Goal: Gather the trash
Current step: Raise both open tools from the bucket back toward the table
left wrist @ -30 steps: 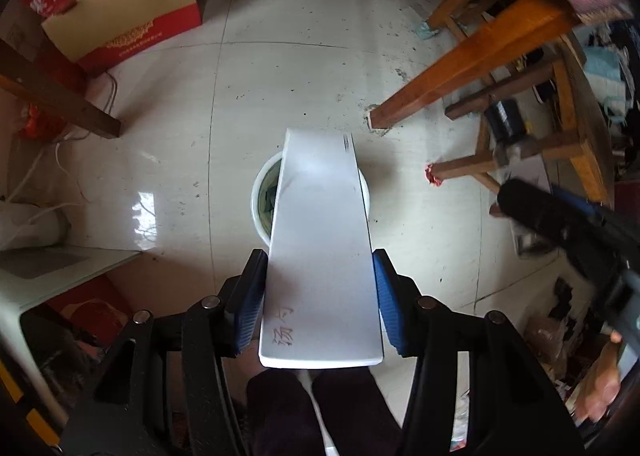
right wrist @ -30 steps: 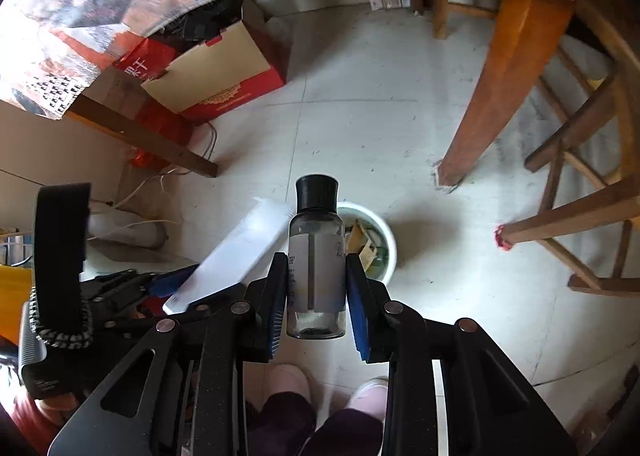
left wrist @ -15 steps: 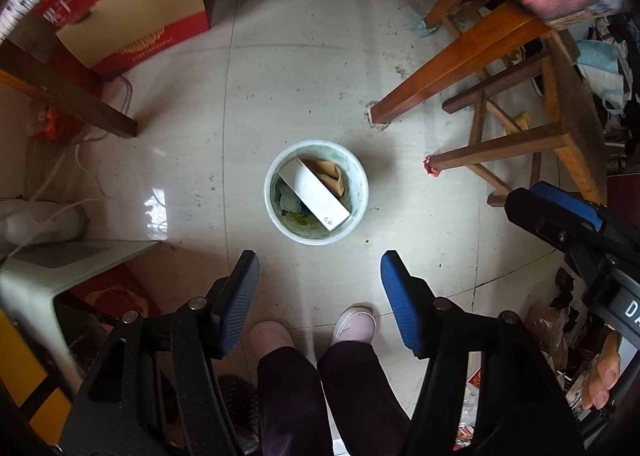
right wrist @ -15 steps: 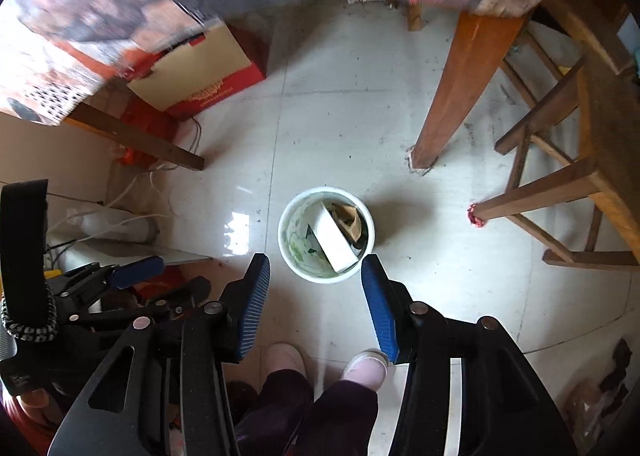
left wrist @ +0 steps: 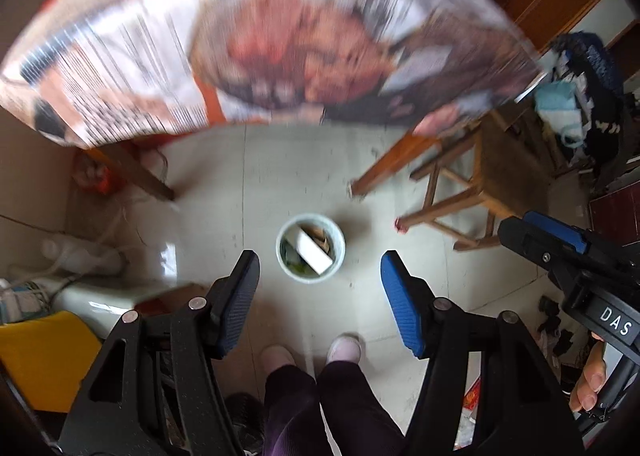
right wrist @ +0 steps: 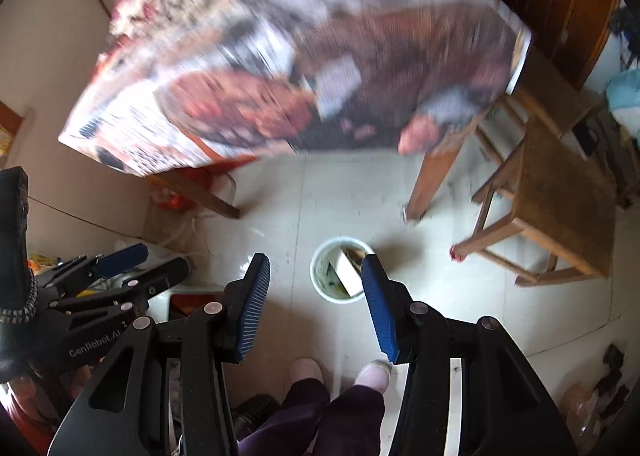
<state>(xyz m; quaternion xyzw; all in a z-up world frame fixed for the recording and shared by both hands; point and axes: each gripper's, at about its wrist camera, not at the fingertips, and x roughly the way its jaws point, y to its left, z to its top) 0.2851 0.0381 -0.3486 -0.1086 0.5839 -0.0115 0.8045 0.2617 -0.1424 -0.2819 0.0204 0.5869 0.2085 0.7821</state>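
A small white bin [left wrist: 342, 245] stands on the tiled floor far below both grippers. A flat white box [left wrist: 311, 253] lies slanted inside it on top of brown and green scraps. My left gripper [left wrist: 318, 255] hangs high over the bin, open, with nothing between its blue pads. My right gripper [right wrist: 315, 258] is open and empty too. In its view the bin [right wrist: 317, 271] and the box [right wrist: 347, 275] sit partly behind the right fingertip [right wrist: 370, 272]. The clear bottle cannot be made out in the bin. Each gripper shows at the edge of the other's view.
A table edge with a printed cloth [left wrist: 280, 56] fills the upper part of both views, blurred. A wooden table leg [left wrist: 384, 168] and a wooden stool [left wrist: 492, 176] stand right of the bin. The person's feet [left wrist: 312, 352] are just in front of it. A yellow item [left wrist: 40, 356] sits at the left.
The left gripper let go of the white box and the right one let go of the clear bottle. Both rose steeply, so the bin looks smaller and the tablecloth has come into view.
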